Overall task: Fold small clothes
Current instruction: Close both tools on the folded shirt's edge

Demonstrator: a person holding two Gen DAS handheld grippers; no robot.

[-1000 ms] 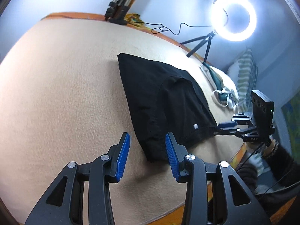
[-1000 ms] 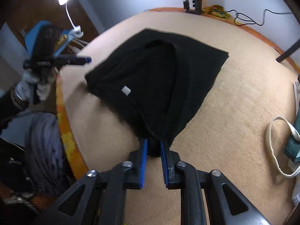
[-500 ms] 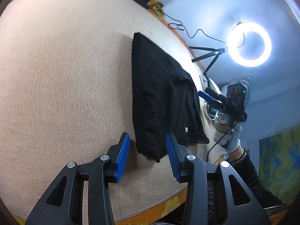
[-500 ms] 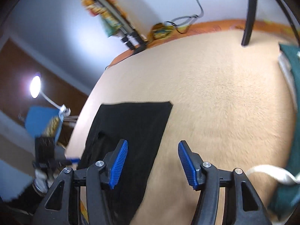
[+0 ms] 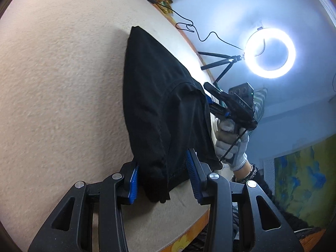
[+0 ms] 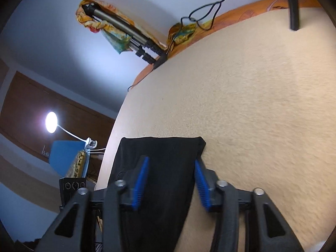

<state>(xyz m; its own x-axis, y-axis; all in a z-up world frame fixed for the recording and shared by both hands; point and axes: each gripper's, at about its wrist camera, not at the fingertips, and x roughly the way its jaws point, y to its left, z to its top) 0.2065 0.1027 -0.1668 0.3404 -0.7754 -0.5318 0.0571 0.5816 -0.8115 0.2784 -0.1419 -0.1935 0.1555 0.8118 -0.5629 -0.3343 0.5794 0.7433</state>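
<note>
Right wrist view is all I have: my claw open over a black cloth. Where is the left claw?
Observer: The left claw is open, with one finger on either side of the near end of the black cloth.
Operator: Is the cloth one flat layer there?
Observer: No. A second layer lies folded on top, along the side nearest the right claw.
Operator: Anything standing past that side?
Observer: A lit ring light on a tripod.
</note>
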